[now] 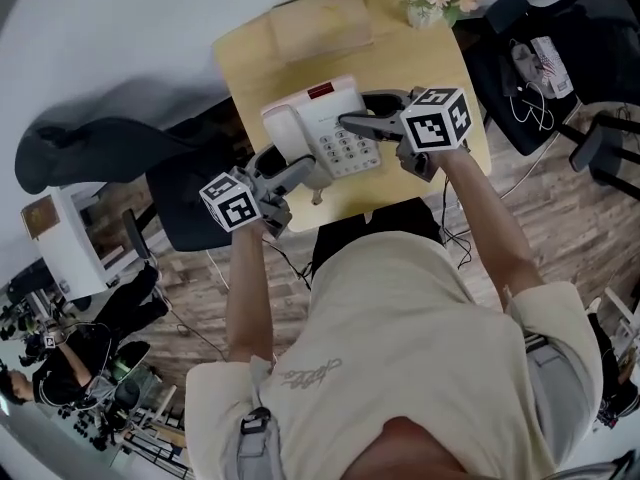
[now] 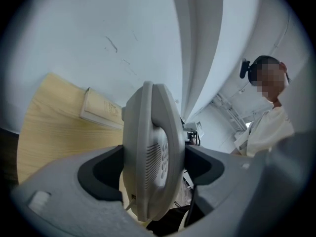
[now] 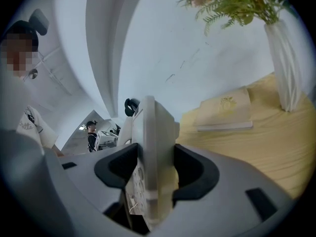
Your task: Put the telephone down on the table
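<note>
above the near edge of the desk [image 1: 445, 88] we grip the telephone [image 1: 318, 133] from both sides, left gripper [image 1: 300, 171] and right gripper [image 1: 352, 123] each clamped on its body, so, as we judge, lowering and letting go remain.

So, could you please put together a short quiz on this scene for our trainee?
1. True or false: only the right hand-held gripper holds the telephone.
2. What lies on the wooden table beside the vase? A) book B) mug C) laptop
3. Fill in: the vase holds ____.
Key: 1 false, the left hand-held gripper is shut on it too; 2 A; 3 flowers.
</note>
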